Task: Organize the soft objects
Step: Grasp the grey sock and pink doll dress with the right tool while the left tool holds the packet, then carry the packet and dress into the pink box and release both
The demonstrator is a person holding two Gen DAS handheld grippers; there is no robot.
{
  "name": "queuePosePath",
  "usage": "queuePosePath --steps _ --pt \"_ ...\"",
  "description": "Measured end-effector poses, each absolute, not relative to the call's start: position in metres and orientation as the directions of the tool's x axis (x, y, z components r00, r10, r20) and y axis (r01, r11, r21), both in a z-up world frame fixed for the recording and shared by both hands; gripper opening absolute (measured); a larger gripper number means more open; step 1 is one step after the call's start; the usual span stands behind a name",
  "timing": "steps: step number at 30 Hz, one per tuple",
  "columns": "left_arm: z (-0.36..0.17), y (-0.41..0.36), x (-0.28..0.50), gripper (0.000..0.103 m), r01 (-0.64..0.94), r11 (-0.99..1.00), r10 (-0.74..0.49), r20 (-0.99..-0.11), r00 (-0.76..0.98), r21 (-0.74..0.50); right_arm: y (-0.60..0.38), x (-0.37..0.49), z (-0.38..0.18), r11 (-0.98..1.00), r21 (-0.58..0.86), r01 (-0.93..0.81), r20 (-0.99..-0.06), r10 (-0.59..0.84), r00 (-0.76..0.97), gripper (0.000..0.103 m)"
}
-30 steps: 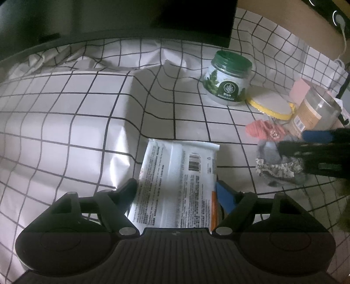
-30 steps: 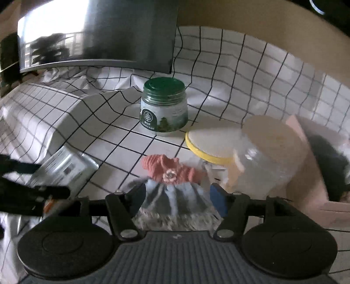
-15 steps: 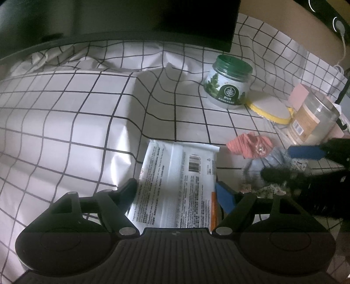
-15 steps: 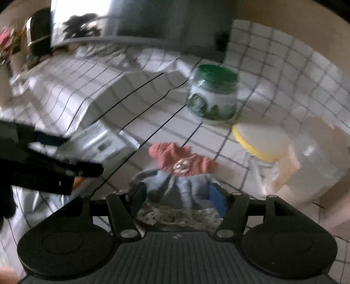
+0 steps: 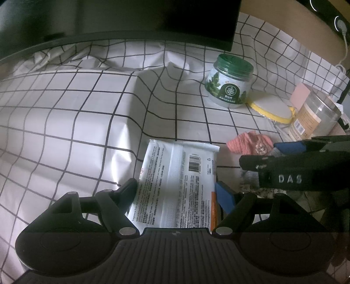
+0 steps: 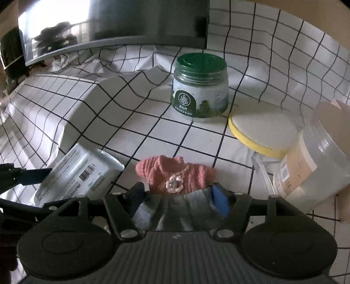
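A small doll outfit (image 6: 172, 174) with a salmon knitted top and grey skirt lies on the checked cloth. My right gripper (image 6: 178, 193) is low over it with the skirt between its fingers. Its jaws are opening, and the pads stand beside the fabric rather than pinching it. In the left wrist view the right gripper (image 5: 258, 154) comes in from the right and covers the skirt, leaving the outfit's salmon top (image 5: 249, 145) showing. A white pack of wipes (image 5: 175, 181) fills my left gripper (image 5: 177, 191), with a pad pressed against each long side. The pack (image 6: 76, 174) looks tilted up.
A green-lidded jar (image 6: 200, 87) stands behind the outfit. To the right are a yellow-rimmed round lid (image 6: 262, 131), a clear plastic jar (image 6: 312, 166) and a pink box (image 5: 300, 95). A dark monitor (image 5: 153, 17) spans the back, with a cloth-covered step (image 5: 140, 87) to the left.
The right gripper swung left and lower over the doll outfit, which shifted a little toward the wipes pack. The left gripper and the pack kept still.
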State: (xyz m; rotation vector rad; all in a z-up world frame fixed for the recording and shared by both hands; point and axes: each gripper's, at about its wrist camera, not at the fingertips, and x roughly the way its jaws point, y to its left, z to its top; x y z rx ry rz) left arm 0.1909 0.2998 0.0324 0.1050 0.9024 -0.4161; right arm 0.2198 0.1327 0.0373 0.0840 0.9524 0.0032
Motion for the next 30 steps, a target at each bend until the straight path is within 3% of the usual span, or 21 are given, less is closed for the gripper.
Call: queuePosePath --steps 6,12,22,25,27,30 --pt "0.032 0.299 0.19 0.083 0.392 0.916 -0.305 -0.779 0.548 -0.082 0.13 0.213 0.033 0.995 0.07 0.078 -0.799 0.009 0.601 0.083" --pt "0.032 0.299 0.19 0.083 0.393 0.916 -0.302 -0.778 0.55 -0.077 0.127 0.222 0.032 0.983 0.063 0.171 -0.858 -0.035 0.513 0.102" --pt "0.033 0.299 0.19 0.083 0.391 0.917 -0.298 -0.777 0.555 -0.073 0.127 0.218 0.03 0.992 0.062 0.107 -0.847 -0.004 0.532 0.102" --pt "0.033 0.297 0.186 0.081 0.372 0.926 -0.288 -0.77 0.57 -0.071 0.135 0.209 0.035 0.996 0.055 0.07 -0.821 0.005 0.572 0.086" --pt "0.033 0.297 0.182 0.081 0.36 0.93 -0.283 -0.764 0.58 -0.071 0.141 0.206 0.04 0.998 0.053 0.013 -0.811 0.036 0.584 0.064" --pt "0.035 0.298 0.181 0.08 0.348 0.933 -0.287 -0.761 0.582 -0.086 0.146 0.204 0.043 0.996 0.066 -0.051 -0.811 0.084 0.579 0.04"
